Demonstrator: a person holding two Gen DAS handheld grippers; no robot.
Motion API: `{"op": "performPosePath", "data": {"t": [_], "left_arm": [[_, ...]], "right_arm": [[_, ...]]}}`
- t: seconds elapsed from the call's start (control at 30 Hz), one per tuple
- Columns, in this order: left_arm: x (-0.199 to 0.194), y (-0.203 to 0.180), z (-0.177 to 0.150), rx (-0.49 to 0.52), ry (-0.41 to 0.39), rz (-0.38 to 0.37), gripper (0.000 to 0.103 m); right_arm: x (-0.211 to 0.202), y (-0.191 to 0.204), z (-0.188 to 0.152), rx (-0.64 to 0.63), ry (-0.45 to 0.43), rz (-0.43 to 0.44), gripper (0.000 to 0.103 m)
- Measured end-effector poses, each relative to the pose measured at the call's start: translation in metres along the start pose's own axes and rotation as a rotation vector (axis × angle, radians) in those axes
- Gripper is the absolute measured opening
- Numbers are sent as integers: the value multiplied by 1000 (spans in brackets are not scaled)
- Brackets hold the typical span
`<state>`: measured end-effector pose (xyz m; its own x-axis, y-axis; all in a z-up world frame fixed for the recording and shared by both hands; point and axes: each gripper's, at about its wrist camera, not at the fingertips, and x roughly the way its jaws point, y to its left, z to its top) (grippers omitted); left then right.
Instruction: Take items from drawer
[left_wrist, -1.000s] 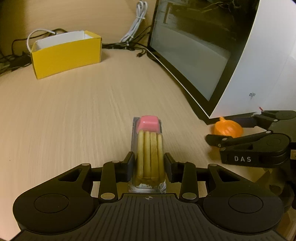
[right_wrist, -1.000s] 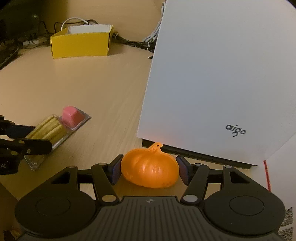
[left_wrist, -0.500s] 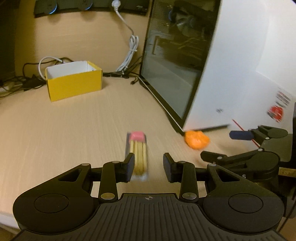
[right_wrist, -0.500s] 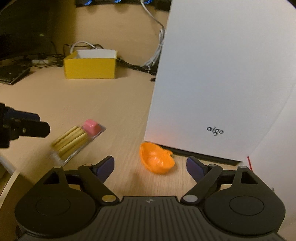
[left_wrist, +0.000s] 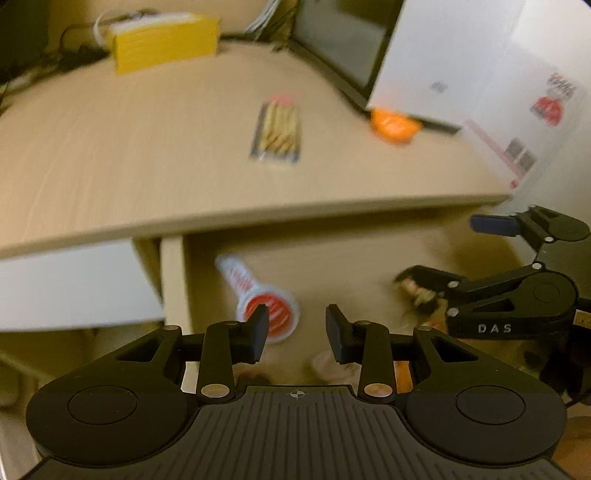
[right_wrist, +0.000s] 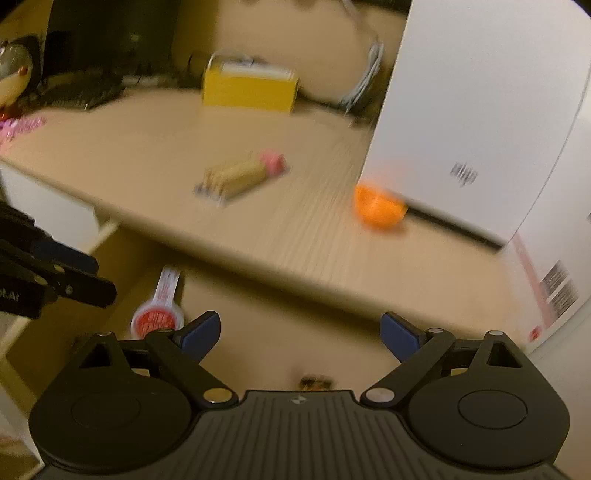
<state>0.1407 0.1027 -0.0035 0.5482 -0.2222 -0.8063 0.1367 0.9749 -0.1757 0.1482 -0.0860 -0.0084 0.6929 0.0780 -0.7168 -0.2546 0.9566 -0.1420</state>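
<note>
Wood bench (left_wrist: 110, 155) up top, open drawer (left_wrist: 369, 266) below: both grippers empty, left gripper (left_wrist: 295, 328) fingers apart, right gripper (right_wrist: 299, 332) fingers opening, next probably grabbing the red-capped tube (left_wrist: 258, 295) just ahead of the left fingers.

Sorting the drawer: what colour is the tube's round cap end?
Red-orange, white-rimmed, on the tube; clearest in the left wrist view.

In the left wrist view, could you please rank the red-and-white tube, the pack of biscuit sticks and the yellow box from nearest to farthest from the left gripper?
From the left gripper:
1. Red-and-white tube: in the open drawer, just beyond the left finger.
2. Pack of biscuit sticks: on the desk top, mid-way back.
3. Yellow box: at the desk's far edge, to the left.
</note>
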Motion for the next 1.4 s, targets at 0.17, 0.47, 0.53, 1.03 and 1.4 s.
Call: {"op": "performPosePath", "data": {"t": [0.17, 0.47, 0.53, 1.03, 1.4], "left_arm": [[13, 7, -3, -56, 47, 37, 37], [56, -7, 11, -69, 108, 90, 37], [66, -9, 15, -77, 125, 107, 37], [111, -8, 15, -87, 144, 133, 39], [100, -24, 15, 36, 85, 28, 43]], "right_arm": [[24, -6, -13, -37, 49, -53, 94], [35, -30, -19, 43, 106, -54, 94], [36, -32, -19, 51, 115, -47, 94], [42, -44, -24, 125, 163, -23, 94], [49, -46, -23, 156, 195, -5, 94]]}}
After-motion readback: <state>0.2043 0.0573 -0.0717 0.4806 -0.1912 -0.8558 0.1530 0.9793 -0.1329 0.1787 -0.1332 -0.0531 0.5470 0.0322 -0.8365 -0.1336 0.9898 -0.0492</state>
